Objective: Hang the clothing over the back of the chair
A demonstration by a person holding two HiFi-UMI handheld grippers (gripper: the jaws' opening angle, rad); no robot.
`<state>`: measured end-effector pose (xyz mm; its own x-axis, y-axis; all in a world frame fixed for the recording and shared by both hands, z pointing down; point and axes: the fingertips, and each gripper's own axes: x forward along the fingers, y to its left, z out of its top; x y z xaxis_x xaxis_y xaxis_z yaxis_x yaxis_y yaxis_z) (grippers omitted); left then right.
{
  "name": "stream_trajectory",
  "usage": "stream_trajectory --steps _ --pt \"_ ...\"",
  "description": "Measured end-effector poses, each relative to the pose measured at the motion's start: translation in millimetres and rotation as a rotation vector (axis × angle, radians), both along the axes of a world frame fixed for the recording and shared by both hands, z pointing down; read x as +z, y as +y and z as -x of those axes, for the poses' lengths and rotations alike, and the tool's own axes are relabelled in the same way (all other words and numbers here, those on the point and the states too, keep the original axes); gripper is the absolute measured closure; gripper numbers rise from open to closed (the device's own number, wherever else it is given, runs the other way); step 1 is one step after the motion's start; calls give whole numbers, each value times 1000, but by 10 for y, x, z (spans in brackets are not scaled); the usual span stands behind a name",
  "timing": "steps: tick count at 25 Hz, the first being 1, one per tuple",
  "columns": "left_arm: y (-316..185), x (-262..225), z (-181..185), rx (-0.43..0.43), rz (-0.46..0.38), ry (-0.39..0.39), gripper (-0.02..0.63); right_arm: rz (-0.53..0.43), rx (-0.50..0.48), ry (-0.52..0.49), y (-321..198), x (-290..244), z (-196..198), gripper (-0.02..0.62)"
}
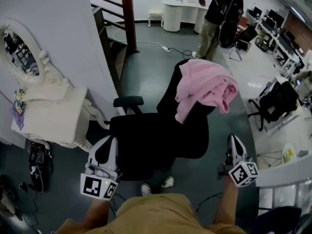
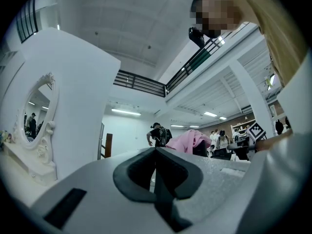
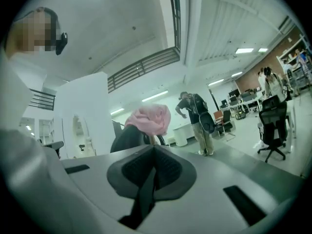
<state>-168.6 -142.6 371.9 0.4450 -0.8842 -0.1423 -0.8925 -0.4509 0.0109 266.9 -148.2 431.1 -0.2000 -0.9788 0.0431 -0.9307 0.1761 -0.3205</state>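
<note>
A pink garment (image 1: 204, 89) lies draped over the top of the backrest of a black office chair (image 1: 151, 140), hanging down on both sides. My left gripper (image 1: 106, 141) hovers at the seat's front left corner, jaws shut and empty. To the right of the seat, my right gripper (image 1: 234, 139) is also shut, with nothing between its pads. Both stand apart from the garment. The left gripper view shows its closed jaws (image 2: 156, 150) with the pink garment (image 2: 187, 141) far beyond. The right gripper view shows closed jaws (image 3: 155, 147) and the garment (image 3: 148, 120) on the chair ahead.
A white vanity table (image 1: 48, 116) with an oval mirror stands close on the left, shoes (image 1: 39, 162) under it. A staircase post (image 1: 127, 13) rises behind. A person (image 1: 214, 18) stands at the back by a white desk (image 1: 178, 11). Another black chair (image 1: 275, 104) stands at right.
</note>
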Motion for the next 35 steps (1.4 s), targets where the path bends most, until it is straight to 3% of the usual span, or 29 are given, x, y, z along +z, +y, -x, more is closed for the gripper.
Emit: stream_trajectory --steps 9,17,24,35 --pt "178 -115 291 -26 -31 3 602 -213 -32 148 278 -997 387 592" --pt "296 -125 453 -50 -46 -6 602 -276 -45 378 620 -1275 678 591" --pt "320 -148 474 -58 -51 -1 602 -276 -17 396 839 -1266 680 591" --pt "195 -196 338 -64 -47 3 602 -265 -17 363 705 -1273 515 592"
